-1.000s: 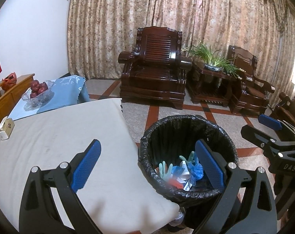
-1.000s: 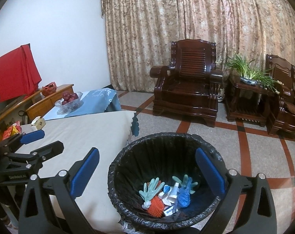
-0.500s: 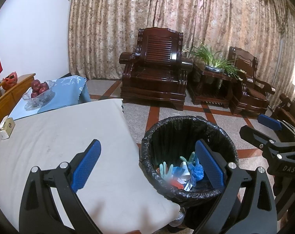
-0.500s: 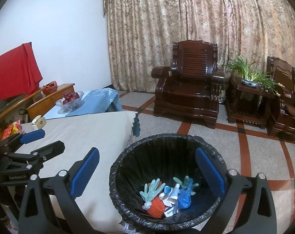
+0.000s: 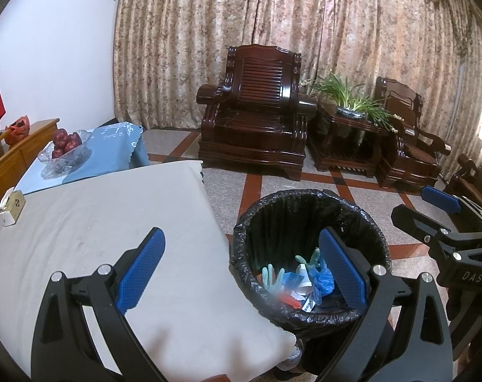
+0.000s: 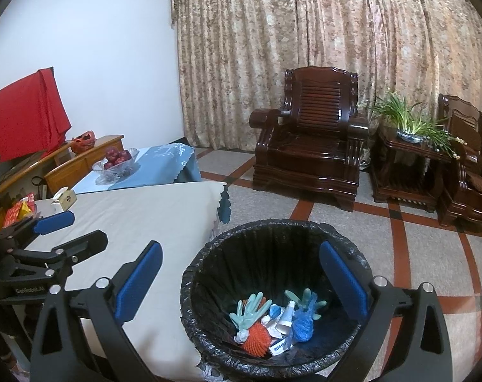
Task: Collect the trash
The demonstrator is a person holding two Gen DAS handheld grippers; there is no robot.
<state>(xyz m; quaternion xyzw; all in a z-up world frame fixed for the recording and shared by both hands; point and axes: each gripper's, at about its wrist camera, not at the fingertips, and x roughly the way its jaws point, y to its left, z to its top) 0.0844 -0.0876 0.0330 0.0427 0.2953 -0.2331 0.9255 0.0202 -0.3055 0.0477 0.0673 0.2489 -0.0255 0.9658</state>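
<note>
Cream-clothed desk [image 5: 81,238] below, left claw [image 5: 241,270] spread wide, empty. Lined bin [image 5: 307,203] just beside desk. Right view: right claw [image 6: 241,281] gaping over soft, light rubber gloves [image 6: 252,310]; easiest pinched at bunched fingers.

beige patterned curtains [image 6: 336,47] hanging across the back wall, white wall [image 6: 97,47] showing at left. dark wooden armchair [image 6: 307,146] sitting on a speckled floor [image 6: 416,248] with red stripes, a side table [image 6: 406,165] carrying a plant [image 6: 413,121] just beside it. daylight coming in at far right.
</note>
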